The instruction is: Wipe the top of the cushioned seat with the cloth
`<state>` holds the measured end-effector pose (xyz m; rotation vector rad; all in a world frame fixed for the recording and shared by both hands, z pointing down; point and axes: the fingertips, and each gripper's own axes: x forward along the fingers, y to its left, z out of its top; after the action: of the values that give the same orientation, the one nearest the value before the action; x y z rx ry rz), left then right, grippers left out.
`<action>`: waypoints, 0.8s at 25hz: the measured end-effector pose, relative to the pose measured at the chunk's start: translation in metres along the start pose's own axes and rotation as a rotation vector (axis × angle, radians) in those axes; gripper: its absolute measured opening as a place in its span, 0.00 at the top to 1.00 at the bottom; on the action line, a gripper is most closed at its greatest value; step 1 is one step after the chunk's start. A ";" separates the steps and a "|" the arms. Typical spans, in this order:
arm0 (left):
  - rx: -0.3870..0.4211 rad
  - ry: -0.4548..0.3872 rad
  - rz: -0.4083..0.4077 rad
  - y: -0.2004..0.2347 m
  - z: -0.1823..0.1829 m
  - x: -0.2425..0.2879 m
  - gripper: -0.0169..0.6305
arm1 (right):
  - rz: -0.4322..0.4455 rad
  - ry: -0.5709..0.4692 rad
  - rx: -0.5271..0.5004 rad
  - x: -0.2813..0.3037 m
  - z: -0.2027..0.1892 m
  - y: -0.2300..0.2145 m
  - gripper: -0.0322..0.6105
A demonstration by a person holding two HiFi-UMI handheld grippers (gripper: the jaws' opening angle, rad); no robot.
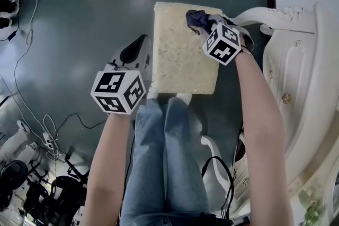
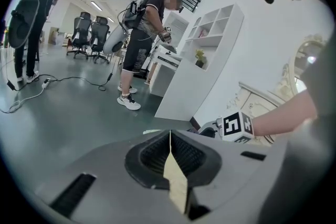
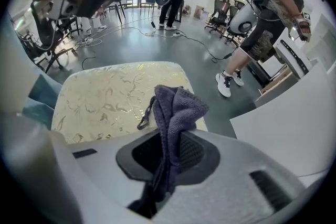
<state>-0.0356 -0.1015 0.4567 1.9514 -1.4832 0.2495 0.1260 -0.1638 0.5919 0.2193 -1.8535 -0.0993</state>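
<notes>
In the head view, the cushioned seat (image 1: pixel 183 55) stood on the grey floor (image 1: pixel 79 13) just beyond the person's legs (image 1: pixel 167 156). Its pale, patterned top was bare except at the far right corner. There the right gripper (image 1: pixel 209 24) reached in over the right edge, with the dark cloth (image 1: pixel 195 17) bunched at its tip and lying on or just above that corner. This looked like a starting point for a stroke across the top. The left gripper (image 1: pixel 135 51) hung just off the seat's left edge and touched nothing. It seemed to be kept out of the cloth's path, since the wipe needs only one tool. A white carved piece of furniture (image 1: pixel 296 77) stood close on the right.

In the left gripper view, the jaws were pressed together with nothing between them. They pointed out over the floor toward a white shelf unit (image 2: pixel 202 60), not at the seat, which fits an idle hand.

In the right gripper view, the jaws pinched the cloth at its middle. A thick fold stood up past the tips and a tail hung down behind them. The seat's top spread out ahead and to the left, so the free fold was probably left loose to drag flat over the fabric. I judged the wiping barely begun, with nearly the whole top left to cover.
</notes>
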 end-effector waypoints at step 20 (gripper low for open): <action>0.006 -0.004 -0.014 -0.016 -0.009 -0.017 0.97 | 0.125 -0.001 -0.024 -0.016 -0.008 0.064 0.89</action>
<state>-0.0246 -0.0803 0.4482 1.9675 -1.4729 0.2447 0.1315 -0.0981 0.5906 0.0867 -1.8609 -0.0351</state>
